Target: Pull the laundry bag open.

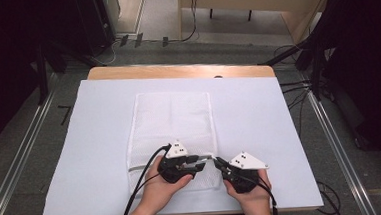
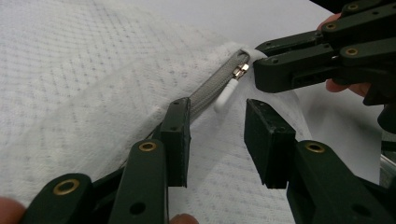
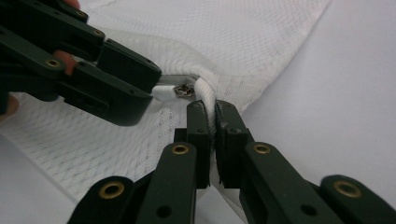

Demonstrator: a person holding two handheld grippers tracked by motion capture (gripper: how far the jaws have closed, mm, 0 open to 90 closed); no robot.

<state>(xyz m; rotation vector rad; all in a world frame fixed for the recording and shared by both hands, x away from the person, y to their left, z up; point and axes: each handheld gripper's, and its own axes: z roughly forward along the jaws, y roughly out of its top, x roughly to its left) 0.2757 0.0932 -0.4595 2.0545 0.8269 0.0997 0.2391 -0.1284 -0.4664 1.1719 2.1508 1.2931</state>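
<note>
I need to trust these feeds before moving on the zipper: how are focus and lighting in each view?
High view: even light on the white mesh bag, dark surroundings, picture soft. Left gripper view: zipper pull fairly sharp, the left gripper in the foreground blurred, jaws open. Right gripper view: the right gripper, shut on the bag's corner, is sharp; no strong glare.

Grey floor (image 1: 26, 162) around table (image 1: 176, 71) (wood edge at far side), metal rails (image 1: 338, 143), loose cables (image 1: 297, 88), dark surroundings.
</note>
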